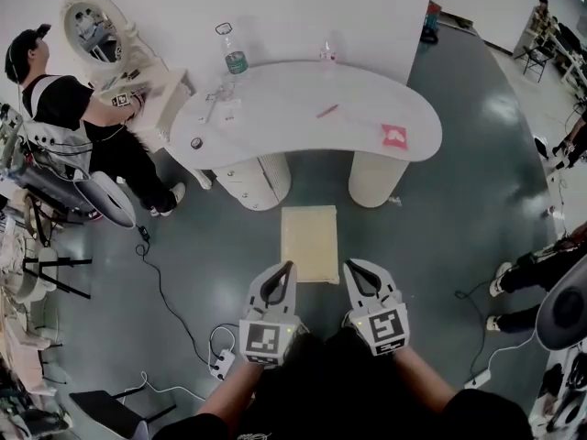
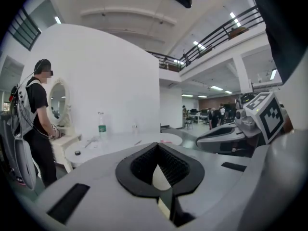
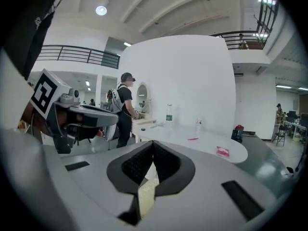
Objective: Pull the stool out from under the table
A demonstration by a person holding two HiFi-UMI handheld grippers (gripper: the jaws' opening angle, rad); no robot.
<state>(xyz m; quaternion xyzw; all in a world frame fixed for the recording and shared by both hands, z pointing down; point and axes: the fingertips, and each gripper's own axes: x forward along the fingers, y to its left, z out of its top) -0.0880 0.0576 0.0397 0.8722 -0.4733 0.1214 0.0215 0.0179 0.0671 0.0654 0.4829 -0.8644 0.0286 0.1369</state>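
Cream, rectangular flat-topped stool (image 1: pixel 309 243) stands on the dark floor, out from under the white curved table (image 1: pixel 303 108), just before me. My left gripper (image 1: pixel 284 273) and right gripper (image 1: pixel 353 273) are closed tight, holding nothing. Risk: stepping forward, I could kick the stool askew.

A person (image 1: pixel 55 108) in black stands at the upper left, facing an oval mirror (image 1: pixel 92 24). At top centre a bottle (image 1: pixel 235 51) stands upright, with a red pen (image 1: pixel 327 111) lower right of it and a pink packet (image 1: pixel 394 137) further right. At lower left a cable (image 1: pixel 170 310) snakes across the floor to a power strip (image 1: pixel 221 365).
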